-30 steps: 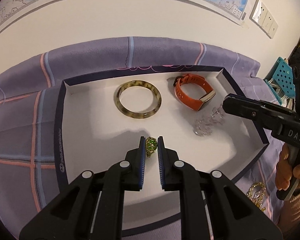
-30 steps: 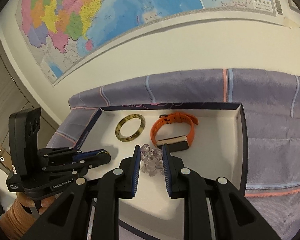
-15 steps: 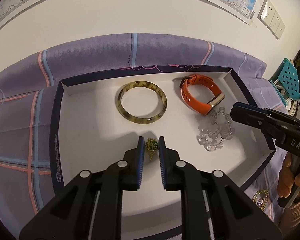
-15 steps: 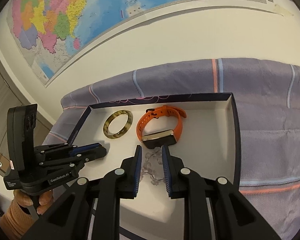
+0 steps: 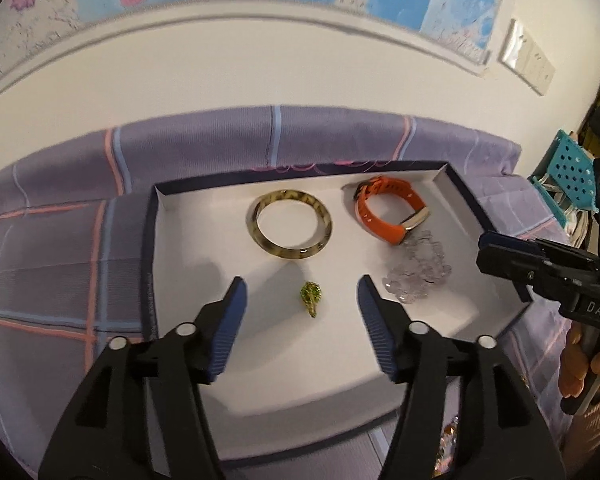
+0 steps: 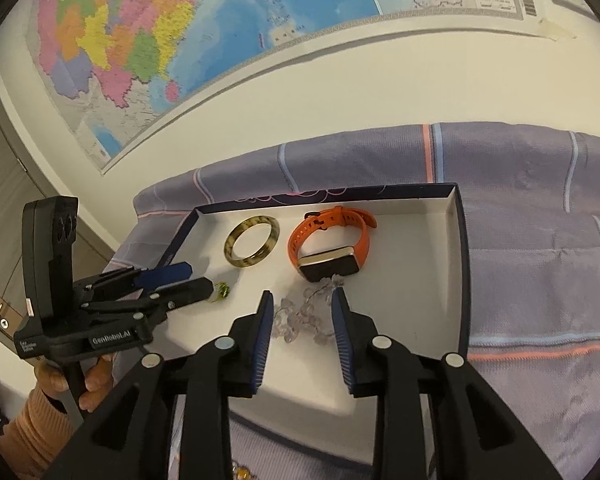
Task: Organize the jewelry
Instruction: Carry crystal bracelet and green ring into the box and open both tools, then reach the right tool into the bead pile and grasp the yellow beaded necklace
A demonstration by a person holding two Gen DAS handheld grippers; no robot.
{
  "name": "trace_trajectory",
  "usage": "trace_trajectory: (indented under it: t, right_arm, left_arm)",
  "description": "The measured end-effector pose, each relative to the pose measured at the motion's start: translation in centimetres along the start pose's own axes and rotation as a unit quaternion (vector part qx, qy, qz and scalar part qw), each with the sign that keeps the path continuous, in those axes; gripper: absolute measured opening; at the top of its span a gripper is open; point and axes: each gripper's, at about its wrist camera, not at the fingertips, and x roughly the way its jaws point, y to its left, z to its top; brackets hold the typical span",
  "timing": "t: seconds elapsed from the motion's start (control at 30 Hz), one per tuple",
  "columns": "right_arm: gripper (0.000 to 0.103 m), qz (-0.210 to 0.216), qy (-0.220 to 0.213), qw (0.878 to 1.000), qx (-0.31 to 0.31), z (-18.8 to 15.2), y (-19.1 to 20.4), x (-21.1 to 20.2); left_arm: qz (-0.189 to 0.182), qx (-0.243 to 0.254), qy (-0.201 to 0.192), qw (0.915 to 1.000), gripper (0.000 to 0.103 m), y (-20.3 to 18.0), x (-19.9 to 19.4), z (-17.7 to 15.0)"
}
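Shallow white tray (image 5: 188, 248) with dark rim, set on a purple plaid cloth (image 5: 60, 208) over the table. Toward the tray's far wall, a mottled amber bangle (image 5: 293, 224), and to its right an orange watch (image 5: 388, 210) lying on its side. Just nearer than the watch, touching it, a clear bead bracelet (image 5: 416, 270). Nearer the tray's front edge, a small green ring (image 5: 311, 298), flat on the white floor, apart from the bangle.

Left gripper (image 5: 300, 294) spread and opening, ring lying between the blue pads (image 5: 230, 332), touched by neither. Right gripper (image 6: 300, 308) partly spread and opening too, bead bracelet between its fingers, pads off the beads. Wall map (image 6: 220, 32) behind. Near the table's front edge, outside the tray, a blurred gold-toned piece (image 5: 448, 444).
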Motion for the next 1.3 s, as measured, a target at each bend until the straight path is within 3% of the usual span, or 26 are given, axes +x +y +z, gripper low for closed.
trace_trajectory:
  t: [0.3,0.47,0.67,0.93,1.17,1.2,1.3]
  right_arm:
    - [0.034,0.018,0.006,0.997,-0.070,-4.1,2.7,-4.6]
    - [0.034,0.005,0.027,0.992,-0.122,-7.9,4.5,-6.8]
    - [0.034,-0.036,0.054,0.983,-0.174,-11.6,6.3,-7.0]
    - [0.033,-0.041,0.062,0.983,-0.168,-13.3,6.1,-6.6]
    - [0.017,-0.057,0.062,0.981,-0.173,-14.1,6.2,-6.0]
    - [0.006,-0.057,0.059,0.982,-0.171,-14.0,6.2,-6.0]
    - [0.004,-0.047,0.051,0.984,-0.161,-13.6,6.0,-6.5]
  left_arm:
    - [-0.005,0.033,-0.054,0.9980,0.068,-1.1,-6.3,-3.3]
    - [-0.004,0.044,-0.060,0.9972,0.071,-1.5,-8.2,-6.1]
    - [-0.014,0.022,-0.051,0.9984,0.073,-1.5,-9.0,-9.4]
    - [-0.029,0.002,-0.044,0.9986,0.073,-1.8,-9.5,-11.9]
    - [-0.035,-0.001,-0.037,0.9987,0.073,-2.3,-9.7,-13.1]
    - [-0.036,-0.001,-0.037,0.9987,0.073,-2.3,-9.7,-13.3]
    - [-0.038,-0.001,-0.035,0.9987,0.073,-2.3,-9.8,-13.5]
